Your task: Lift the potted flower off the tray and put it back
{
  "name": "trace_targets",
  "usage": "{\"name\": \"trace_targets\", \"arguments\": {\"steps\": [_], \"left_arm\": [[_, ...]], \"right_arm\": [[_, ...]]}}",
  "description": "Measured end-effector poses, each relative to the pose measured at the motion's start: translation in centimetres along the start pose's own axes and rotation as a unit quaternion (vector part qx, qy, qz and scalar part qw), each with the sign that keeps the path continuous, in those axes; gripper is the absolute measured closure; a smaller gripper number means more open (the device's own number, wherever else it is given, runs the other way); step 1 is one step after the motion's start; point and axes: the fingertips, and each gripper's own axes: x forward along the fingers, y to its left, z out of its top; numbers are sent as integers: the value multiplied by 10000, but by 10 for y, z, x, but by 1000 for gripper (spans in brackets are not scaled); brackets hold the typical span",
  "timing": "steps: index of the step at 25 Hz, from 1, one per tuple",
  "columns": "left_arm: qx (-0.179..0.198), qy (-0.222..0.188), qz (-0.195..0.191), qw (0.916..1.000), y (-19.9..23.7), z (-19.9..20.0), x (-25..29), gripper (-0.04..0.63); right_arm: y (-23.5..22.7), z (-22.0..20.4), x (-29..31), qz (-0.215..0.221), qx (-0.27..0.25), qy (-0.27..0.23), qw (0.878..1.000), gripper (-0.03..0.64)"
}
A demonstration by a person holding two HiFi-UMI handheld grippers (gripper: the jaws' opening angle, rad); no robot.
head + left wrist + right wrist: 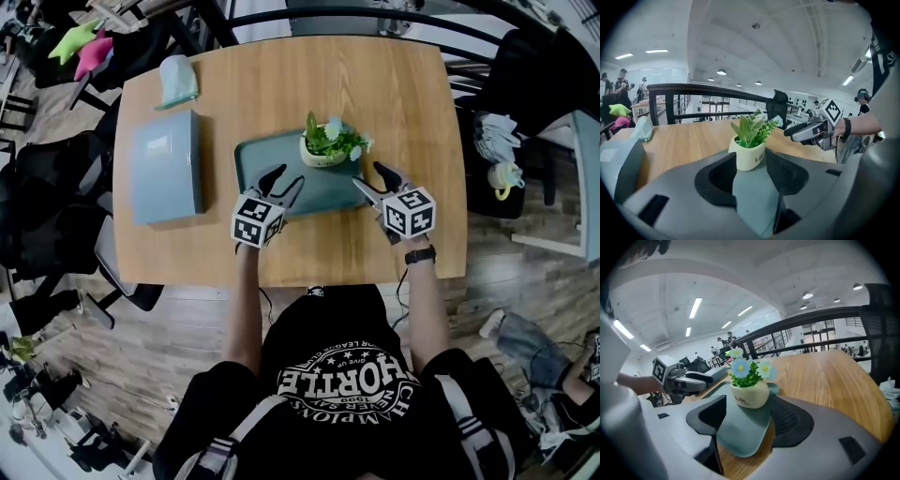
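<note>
A cream pot with green leaves and pale blue flowers (323, 150) stands upright on the far part of a teal tray (314, 190) in the middle of the wooden table. My left gripper (286, 180) hovers over the tray's near left part, open, with nothing between its fingers. My right gripper (368, 176) is at the tray's near right corner, also open and empty. In the left gripper view the pot (749, 157) sits just beyond the jaws on the tray (754, 199). The right gripper view shows the pot (749, 395) ahead of the jaws, over the tray's corner (743, 434).
A grey-blue box (167, 167) lies on the table left of the tray, with a light blue cloth (177, 80) behind it. Black chairs surround the table. Green and pink toys (84, 47) sit off the table at the far left.
</note>
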Motion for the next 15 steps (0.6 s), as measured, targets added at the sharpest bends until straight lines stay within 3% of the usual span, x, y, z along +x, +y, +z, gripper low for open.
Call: {"name": "trace_targets", "arguments": {"steps": [7, 10, 15], "left_arm": [[109, 152, -548, 9983, 7, -14, 17, 221], [159, 166, -761, 9968, 9, -15, 23, 192], [221, 252, -1286, 9911, 5, -18, 36, 147]], "right_arm": [[-5, 3, 17, 906, -565, 127, 9942, 189], [-3, 4, 26, 1282, -691, 121, 9893, 140], [-10, -2, 46, 1456, -1021, 344, 9835, 127]]}}
